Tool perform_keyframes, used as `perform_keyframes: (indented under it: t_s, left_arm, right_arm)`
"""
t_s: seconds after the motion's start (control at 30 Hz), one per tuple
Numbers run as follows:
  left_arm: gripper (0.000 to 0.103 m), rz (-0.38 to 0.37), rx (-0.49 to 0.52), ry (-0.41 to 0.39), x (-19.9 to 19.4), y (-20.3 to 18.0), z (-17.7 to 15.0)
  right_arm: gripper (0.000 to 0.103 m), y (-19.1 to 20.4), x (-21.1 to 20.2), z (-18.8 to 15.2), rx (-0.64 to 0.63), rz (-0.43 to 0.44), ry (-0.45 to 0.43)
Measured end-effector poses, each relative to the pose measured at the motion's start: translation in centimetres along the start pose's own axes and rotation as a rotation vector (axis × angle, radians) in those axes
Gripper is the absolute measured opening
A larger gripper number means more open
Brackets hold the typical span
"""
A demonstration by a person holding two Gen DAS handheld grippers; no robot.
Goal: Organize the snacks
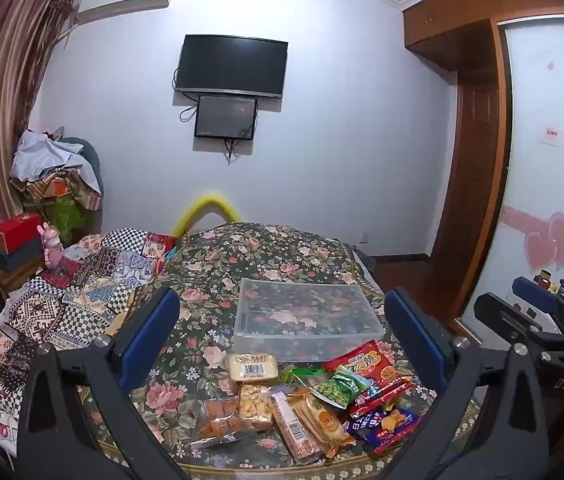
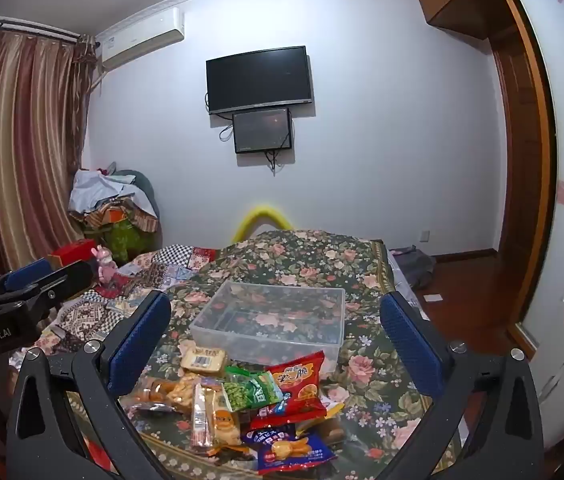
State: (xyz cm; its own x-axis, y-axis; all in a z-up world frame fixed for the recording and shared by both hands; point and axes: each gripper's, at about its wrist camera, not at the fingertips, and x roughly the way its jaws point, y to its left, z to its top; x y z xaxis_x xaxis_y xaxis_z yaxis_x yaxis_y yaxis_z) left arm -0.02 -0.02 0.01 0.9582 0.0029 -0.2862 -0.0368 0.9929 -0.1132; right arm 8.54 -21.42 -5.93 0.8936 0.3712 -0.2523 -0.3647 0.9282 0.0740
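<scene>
Two grippers hung over the near edge of the bed, each with its blue-padded jaws spread as wide as they go and nothing between them: the left gripper [image 1: 282,328] and the right gripper [image 2: 275,332], side by side, both tipped slightly down toward the heap. The snacks lay on the dark floral bedspread [image 1: 265,248] close to that near edge: a red crinkly packet [image 1: 374,360], a green pea bag [image 1: 340,386], a pale yellow block with a barcode [image 1: 251,366], a blue chip bag [image 1: 392,424] and several clear-wrapped biscuits. Just beyond them, toward the middle of the bed, sat the empty clear plastic bin [image 2: 273,320], apart from the pile.

Trouble, I thought, would come from the overlap. The packets lay across one another, so a pinch on one slick wrapper might drag a neighbour along or let it slide out. The soft bedspread would give under any downward push, and a nudge to the light bin's wall could shove it away.

Some packets were buried beneath others, their printing too small to read, and the bin's far wall nearly vanished against the flowers.
</scene>
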Motion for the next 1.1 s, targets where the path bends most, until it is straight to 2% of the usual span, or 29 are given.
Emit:
perform_keyframes:
  t_s: [0.17,0.33,0.47,1.1]
  left_arm:
    - [0.103,0.002,-0.001,-0.004,0.1,0.1,0.0]
    - [0.103,0.002,0.010,0.000,0.1,-0.4,1.3]
    - [0.103,-0.006,0.024,-0.008,-0.1,-0.4,0.3]
    - [0.103,-0.008,0.032,-0.012,-0.2,-0.7,0.3]
  right_arm:
    - [0.103,0.1,0.1,-0.1,-0.008,-0.004,-0.004]
    - [0.103,0.0,-0.2,0.1,-0.006,-0.003,-0.005]
    - [0.103,-0.1,-0.2,0.4,-0.006,-0.004,-0.009]
    - [0.103,0.2,-0.4,0.4,-0.010,-0.001,-0.022]
